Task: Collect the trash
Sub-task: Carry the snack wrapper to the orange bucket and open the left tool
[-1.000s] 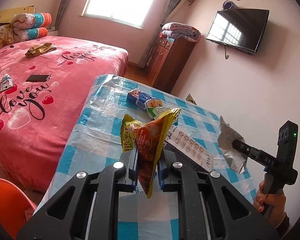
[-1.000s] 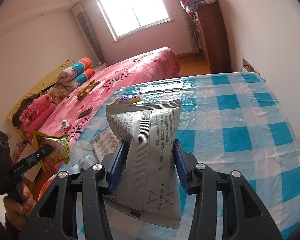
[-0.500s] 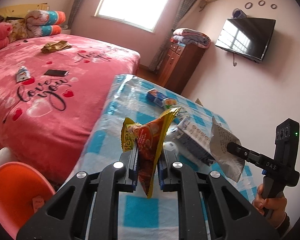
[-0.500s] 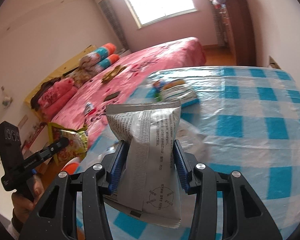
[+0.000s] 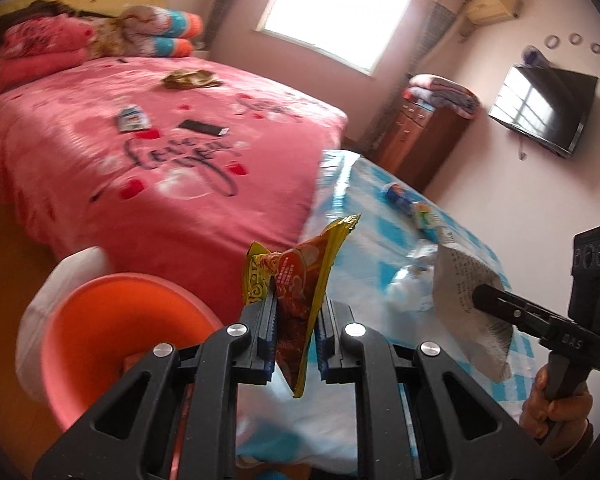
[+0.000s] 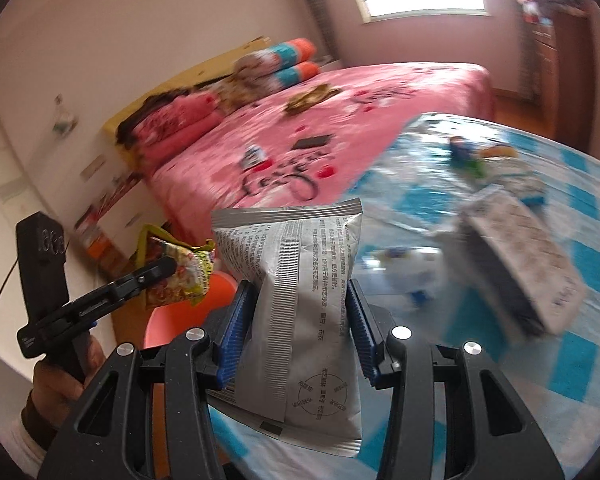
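A: While both hands are carrying trash, which one is sitting closer to the orange bin (image 5: pixel 112 344)?

B: I am judging that it is the left hand-held gripper (image 5: pixel 294 344). Its jaws are squeezing almost fully together on the yellow-red snack wrapper (image 5: pixel 300 280), which is standing upright between them. In the left wrist view the bin is lying low and to the left, just beside that gripper, on the floor between the bed (image 5: pixel 140 152) and the near end of the counter (image 5: pixel 380 208).

A: And the right one?

B: The right hand-held gripper (image 6: pixel 296 328) is clamping partly closed on the grey foil packet (image 6: pixel 296 300), with the long side of the packet running up and down. From its view only a slice of the bin is showing, to the left and behind the packet, so this hand is lying farther away.

A: So both are needing to go left?

B: I think so: the wrapper is almost above the rim, the packet is hanging over the counter edge. More trash, a grey box (image 6: pixel 520 260) among it, is waiting far right on the counter.
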The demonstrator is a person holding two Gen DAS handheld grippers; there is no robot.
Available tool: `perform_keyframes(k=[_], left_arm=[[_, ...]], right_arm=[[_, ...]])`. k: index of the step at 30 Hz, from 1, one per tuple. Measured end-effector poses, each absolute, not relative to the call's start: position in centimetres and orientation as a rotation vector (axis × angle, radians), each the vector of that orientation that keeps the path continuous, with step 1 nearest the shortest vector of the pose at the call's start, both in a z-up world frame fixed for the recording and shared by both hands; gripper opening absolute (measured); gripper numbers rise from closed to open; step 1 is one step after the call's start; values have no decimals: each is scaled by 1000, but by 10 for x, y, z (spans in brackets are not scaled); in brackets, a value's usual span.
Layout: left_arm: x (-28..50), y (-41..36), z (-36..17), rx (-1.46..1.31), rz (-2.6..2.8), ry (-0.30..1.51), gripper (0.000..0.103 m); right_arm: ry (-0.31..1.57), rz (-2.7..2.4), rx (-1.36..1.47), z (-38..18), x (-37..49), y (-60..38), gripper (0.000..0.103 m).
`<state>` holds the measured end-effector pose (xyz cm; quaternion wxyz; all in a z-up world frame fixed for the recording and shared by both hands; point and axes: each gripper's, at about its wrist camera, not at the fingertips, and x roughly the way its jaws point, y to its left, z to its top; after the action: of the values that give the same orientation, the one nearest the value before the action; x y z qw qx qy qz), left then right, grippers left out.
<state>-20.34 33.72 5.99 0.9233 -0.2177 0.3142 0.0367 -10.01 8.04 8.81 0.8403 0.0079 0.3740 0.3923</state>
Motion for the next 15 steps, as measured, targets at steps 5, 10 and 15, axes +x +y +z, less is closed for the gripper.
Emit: perform_keyframes(k=[5, 10, 15], left_arm=[[-226, 368, 45, -472, 163, 666, 17], [-241, 389, 27, -499, 221, 694, 17], [-248, 404, 9, -525, 256, 726, 17]], right_arm=[[804, 933, -70, 87, -118, 134, 48], [819, 1009, -145, 81, -131, 179, 48], [827, 1072, -200, 72, -143, 219, 49]])
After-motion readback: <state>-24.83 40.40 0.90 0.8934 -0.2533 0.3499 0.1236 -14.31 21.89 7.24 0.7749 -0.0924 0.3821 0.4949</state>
